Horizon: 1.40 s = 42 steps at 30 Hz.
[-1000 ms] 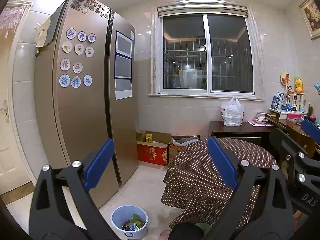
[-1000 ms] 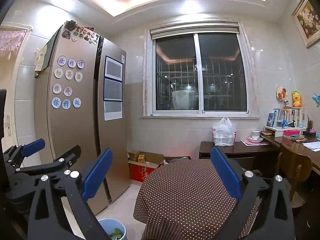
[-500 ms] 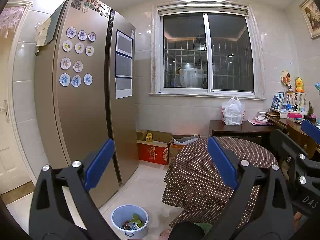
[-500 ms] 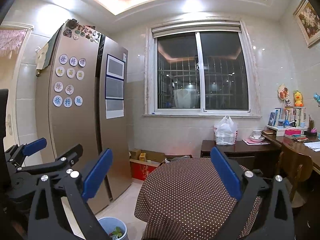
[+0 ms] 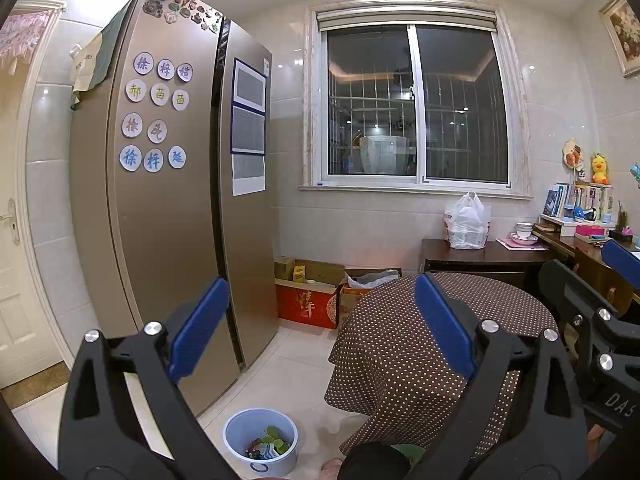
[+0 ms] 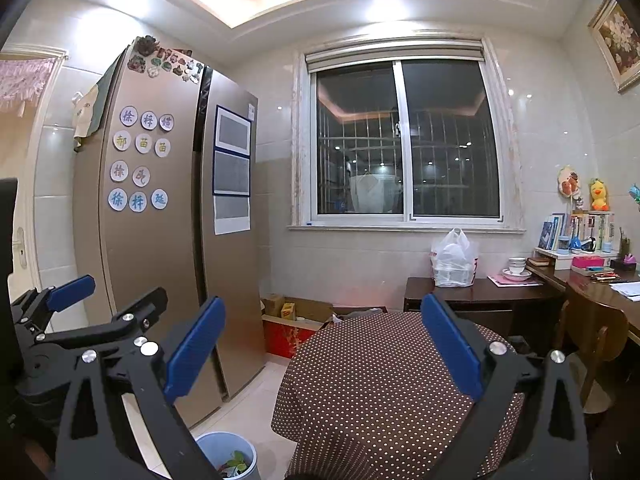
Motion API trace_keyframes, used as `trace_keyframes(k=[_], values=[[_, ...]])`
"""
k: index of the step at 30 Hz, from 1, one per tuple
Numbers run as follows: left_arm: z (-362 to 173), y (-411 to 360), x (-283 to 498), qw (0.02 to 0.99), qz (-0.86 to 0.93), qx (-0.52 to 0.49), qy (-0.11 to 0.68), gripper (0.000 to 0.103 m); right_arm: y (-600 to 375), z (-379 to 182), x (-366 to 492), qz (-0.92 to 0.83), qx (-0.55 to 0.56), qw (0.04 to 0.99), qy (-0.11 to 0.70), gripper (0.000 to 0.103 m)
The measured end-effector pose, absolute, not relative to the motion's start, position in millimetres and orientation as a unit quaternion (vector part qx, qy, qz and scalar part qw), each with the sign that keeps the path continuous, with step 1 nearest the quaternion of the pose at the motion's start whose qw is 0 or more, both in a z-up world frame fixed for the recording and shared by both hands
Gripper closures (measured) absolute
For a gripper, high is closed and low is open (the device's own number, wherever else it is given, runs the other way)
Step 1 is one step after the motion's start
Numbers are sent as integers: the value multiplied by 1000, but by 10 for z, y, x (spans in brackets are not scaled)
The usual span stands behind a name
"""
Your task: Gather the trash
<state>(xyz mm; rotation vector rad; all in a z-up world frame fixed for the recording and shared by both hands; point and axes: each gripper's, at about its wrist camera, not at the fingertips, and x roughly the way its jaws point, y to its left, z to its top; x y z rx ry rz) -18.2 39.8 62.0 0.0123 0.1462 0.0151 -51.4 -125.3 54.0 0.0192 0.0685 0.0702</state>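
A small blue trash bin (image 5: pixel 261 440) stands on the tiled floor between the fridge and the round table; it holds green leaves and scraps. It also shows at the bottom of the right wrist view (image 6: pixel 228 456). My left gripper (image 5: pixel 320 320) is open and empty, held high above the floor. My right gripper (image 6: pixel 320 340) is open and empty, level with the table top. The left gripper also shows at the left of the right wrist view (image 6: pixel 108 300). No loose trash shows on the table or floor.
A round table with a brown dotted cloth (image 5: pixel 440 344) stands right of the bin. A tall gold fridge (image 5: pixel 168 200) fills the left. Cardboard boxes (image 5: pixel 308 292) sit under the window. A dark side table (image 5: pixel 484 256) holds a white plastic bag (image 5: pixel 466 222). A wooden chair (image 6: pixel 596 336) stands at right.
Both views have shifted slightly; the right wrist view has drifted a little to the left. Both grippers stay open and empty.
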Motion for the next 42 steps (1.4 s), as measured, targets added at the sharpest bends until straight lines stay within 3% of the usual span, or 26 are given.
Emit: trace_keyframes(k=[42], values=[[608, 415, -181, 997, 10, 7, 73, 11, -1279, 520, -503, 40, 9, 998, 37, 6]])
